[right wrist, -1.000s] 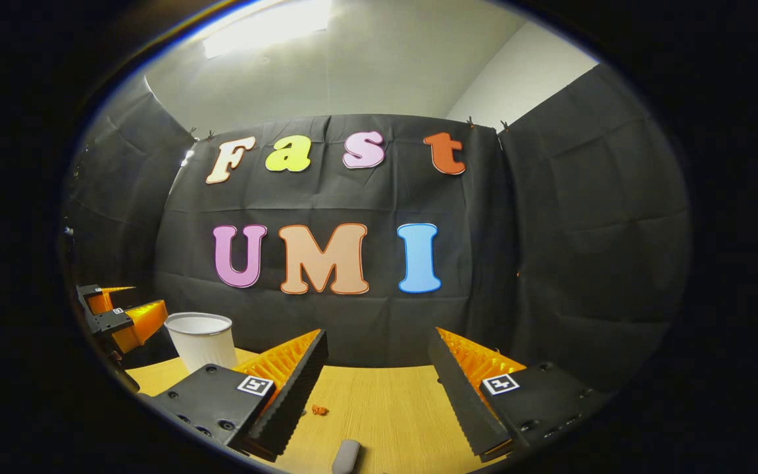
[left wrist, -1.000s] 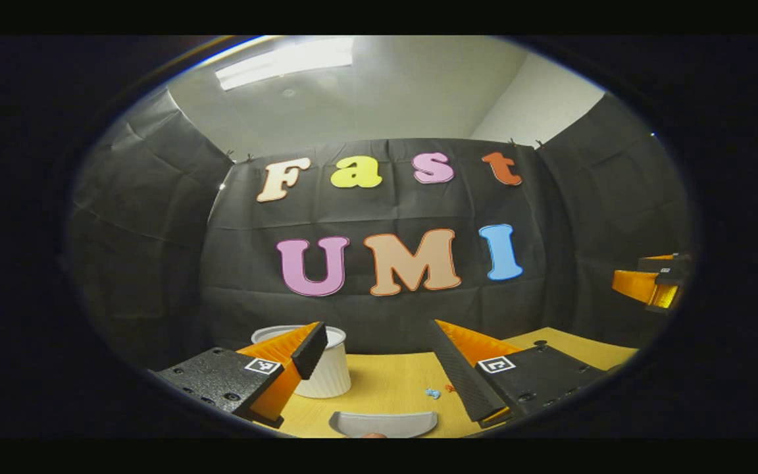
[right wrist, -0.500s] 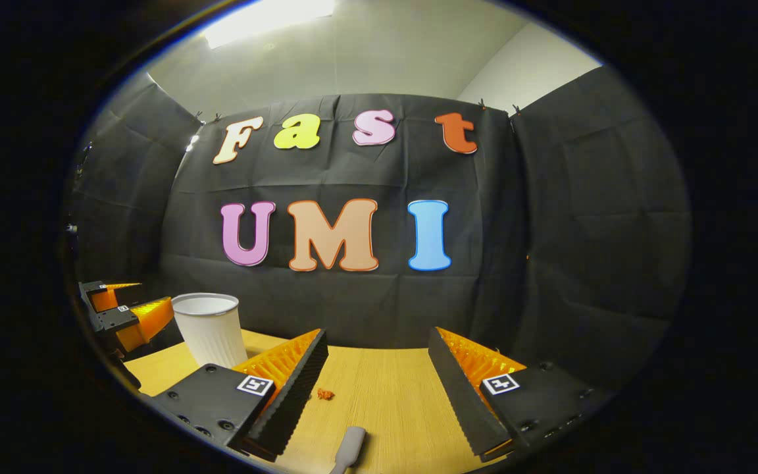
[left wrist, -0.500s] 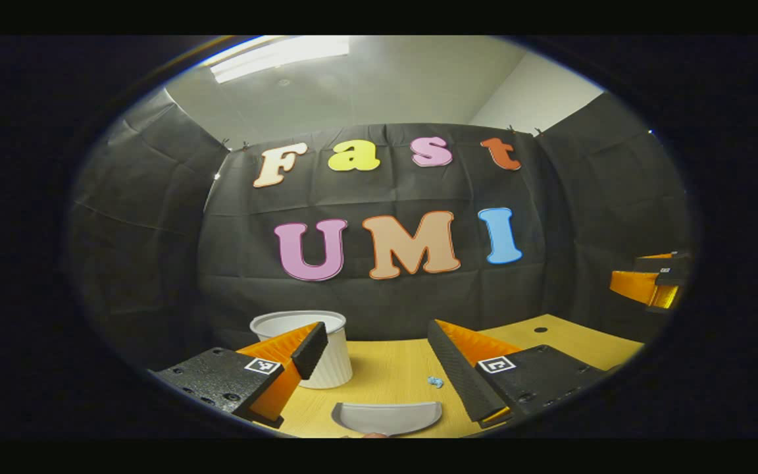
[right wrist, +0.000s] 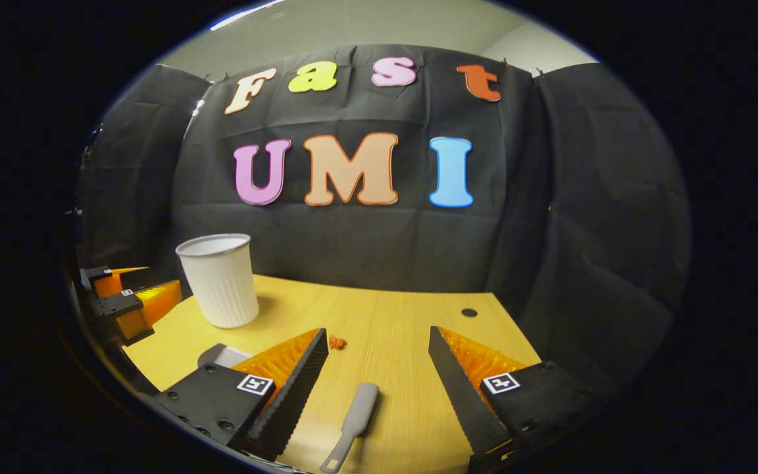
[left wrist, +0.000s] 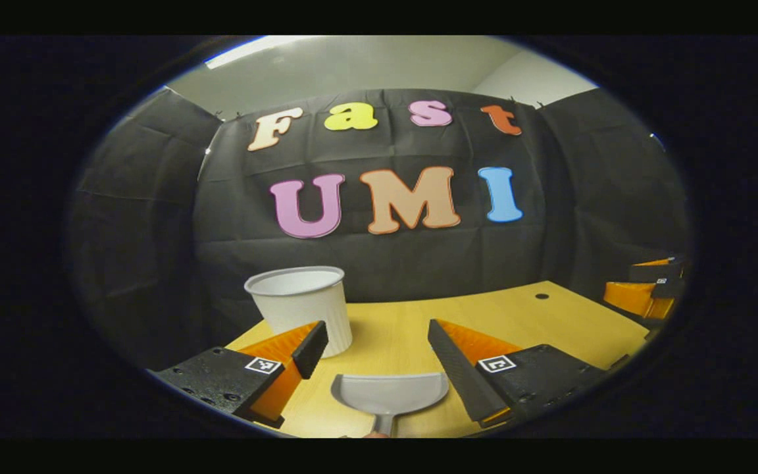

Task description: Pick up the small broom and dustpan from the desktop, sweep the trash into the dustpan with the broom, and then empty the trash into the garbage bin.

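Grey dustpan flat on the desk between the wide-open, empty fingers of the left gripper, white bin beyond its left finger, grey broom handle between the spread, empty fingers of the right gripper, orange scrap just ahead, square coded tags on both, no legible writing.

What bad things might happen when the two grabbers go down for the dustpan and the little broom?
The white cup stands close beside the left gripper, so a sideways drift on the way to the dustpan might knock it over. The broom lies slanted between the open fingers of the right gripper; closing on it off-centre might make it twist or slip. The orange scrap sits near that gripper's finger and may get flicked away.
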A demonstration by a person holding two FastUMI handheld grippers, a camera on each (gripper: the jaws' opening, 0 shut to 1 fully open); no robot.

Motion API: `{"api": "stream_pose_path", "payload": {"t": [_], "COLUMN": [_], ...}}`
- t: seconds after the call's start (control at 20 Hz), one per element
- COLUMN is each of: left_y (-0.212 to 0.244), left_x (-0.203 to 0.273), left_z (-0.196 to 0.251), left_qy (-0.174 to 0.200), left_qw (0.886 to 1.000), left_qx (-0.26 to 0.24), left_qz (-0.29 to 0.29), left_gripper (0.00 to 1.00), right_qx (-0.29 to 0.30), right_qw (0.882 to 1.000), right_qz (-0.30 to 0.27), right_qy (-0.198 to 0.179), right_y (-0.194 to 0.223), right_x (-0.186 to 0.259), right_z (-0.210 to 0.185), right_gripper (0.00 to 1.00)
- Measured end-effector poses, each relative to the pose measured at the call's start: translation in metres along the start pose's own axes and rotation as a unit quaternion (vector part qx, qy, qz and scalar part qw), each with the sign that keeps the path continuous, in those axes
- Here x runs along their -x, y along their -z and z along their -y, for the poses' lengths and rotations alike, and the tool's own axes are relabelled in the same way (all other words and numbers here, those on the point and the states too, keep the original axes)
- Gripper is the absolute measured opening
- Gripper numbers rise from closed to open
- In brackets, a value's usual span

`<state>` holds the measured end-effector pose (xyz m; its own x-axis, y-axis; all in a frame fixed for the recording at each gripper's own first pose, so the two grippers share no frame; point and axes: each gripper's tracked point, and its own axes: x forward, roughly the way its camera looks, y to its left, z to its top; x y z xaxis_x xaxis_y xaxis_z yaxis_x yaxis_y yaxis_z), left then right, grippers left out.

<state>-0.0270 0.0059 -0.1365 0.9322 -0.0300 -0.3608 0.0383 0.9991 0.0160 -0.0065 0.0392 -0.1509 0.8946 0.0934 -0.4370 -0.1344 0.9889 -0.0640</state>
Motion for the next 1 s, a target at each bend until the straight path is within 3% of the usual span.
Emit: {"api": "stream_pose_path", "payload": {"t": [0.3,0.6,0.8,1.0], "left_y": [0.073,0.145,0.189,0.233], "left_x": [-0.001,0.011,0.020,0.032], "left_z": [-0.003,-0.004,0.004,0.010], "left_qy": [0.001,0.005,0.016,0.026], "left_qw": [0.995,0.982,0.966,0.944], "left_qx": [0.007,-0.006,-0.009,-0.009], "left_qz": [-0.099,-0.190,-0.257,-0.328], "left_gripper": [0.93,0.93,0.94,0.96], "right_qx": [0.005,0.018,0.007,0.014], "right_qw": [0.995,0.982,0.961,0.930], "right_qz": [-0.096,-0.187,-0.274,-0.366], "right_qy": [-0.023,-0.030,-0.043,-0.047], "right_y": [0.061,0.125,0.175,0.221], "right_x": [-0.011,-0.016,-0.018,-0.027], "right_z": [-0.018,-0.031,-0.041,-0.047], "right_gripper": [1.00,1.00,1.00,1.00]}}
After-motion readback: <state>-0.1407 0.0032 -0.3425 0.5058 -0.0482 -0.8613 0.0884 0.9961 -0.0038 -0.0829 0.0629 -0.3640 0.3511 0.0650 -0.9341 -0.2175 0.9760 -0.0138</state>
